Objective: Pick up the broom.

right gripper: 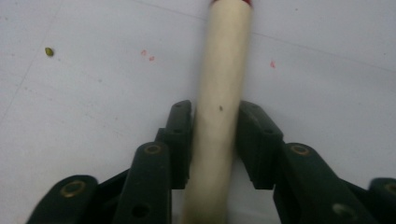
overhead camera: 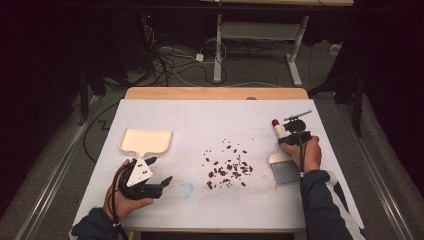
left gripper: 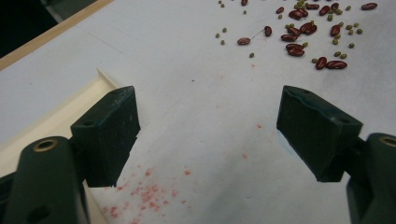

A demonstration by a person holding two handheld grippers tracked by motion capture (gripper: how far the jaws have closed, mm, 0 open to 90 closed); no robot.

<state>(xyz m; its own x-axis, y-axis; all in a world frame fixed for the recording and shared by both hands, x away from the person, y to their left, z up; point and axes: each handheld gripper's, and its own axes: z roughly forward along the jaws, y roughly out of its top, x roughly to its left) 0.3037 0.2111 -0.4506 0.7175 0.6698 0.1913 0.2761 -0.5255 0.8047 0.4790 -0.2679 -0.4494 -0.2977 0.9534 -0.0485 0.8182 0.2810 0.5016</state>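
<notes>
Black pads of the right hand-held gripper (right gripper: 215, 140) clamp the cream handle of the brush (right gripper: 219, 93); from above, the brush (overhead camera: 282, 160) lies at the right of the white tabletop (overhead camera: 200, 120), bristles toward the person. Left hand-held gripper (left gripper: 208, 135) hangs wide open with nothing between its pads, just beside the dustpan (overhead camera: 146, 141). Beans (overhead camera: 227, 167) lie scattered mid-table between brush and dustpan.

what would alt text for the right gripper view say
The right gripper is shut on the cream brush handle, which runs up the frame to a red tip. It lies on a white table with one small green bean at upper left.
</notes>
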